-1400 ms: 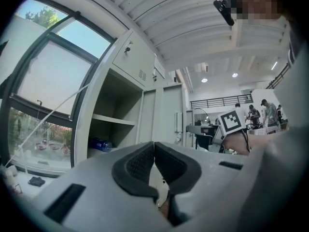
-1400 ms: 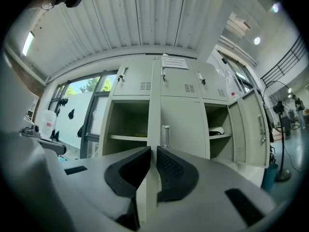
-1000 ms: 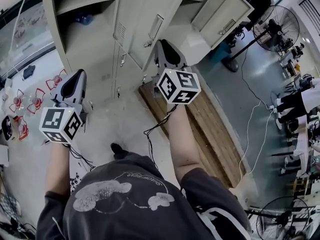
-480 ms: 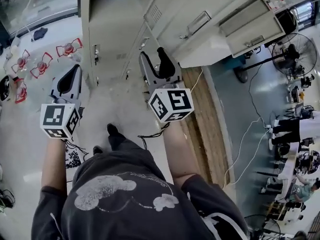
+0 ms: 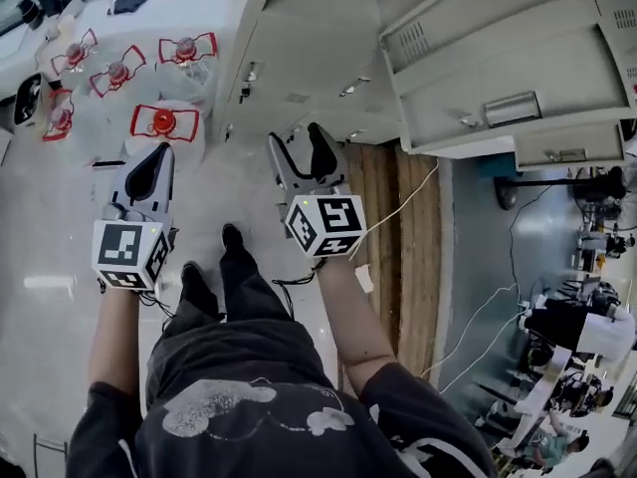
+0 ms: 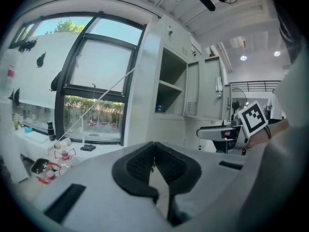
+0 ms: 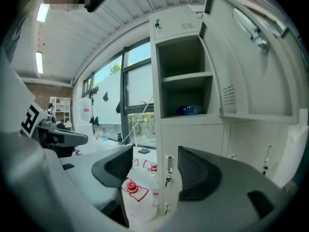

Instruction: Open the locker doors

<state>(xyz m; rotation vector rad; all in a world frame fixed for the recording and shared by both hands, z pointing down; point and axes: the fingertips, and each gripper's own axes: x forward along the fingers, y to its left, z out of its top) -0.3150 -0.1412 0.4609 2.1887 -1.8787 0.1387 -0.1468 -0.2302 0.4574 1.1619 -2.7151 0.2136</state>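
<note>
Both grippers have sunk toward the closed lower locker door [image 7: 190, 134], which stands ahead untouched. Your right gripper [image 5: 299, 139] has just been opening its jaws, now wide and empty. Your left gripper [image 5: 157, 162] has its jaws pressed together. Next, line up on the door's keyed latch [image 7: 169, 170].

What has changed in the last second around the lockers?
Both the left hand-held gripper and the right hand-held gripper came down, away from the open upper door of the tall grey metal lockers. The right one's jaws have just been opening, with nothing between them. Unchanged: left jaws together, upper doors open.
</note>
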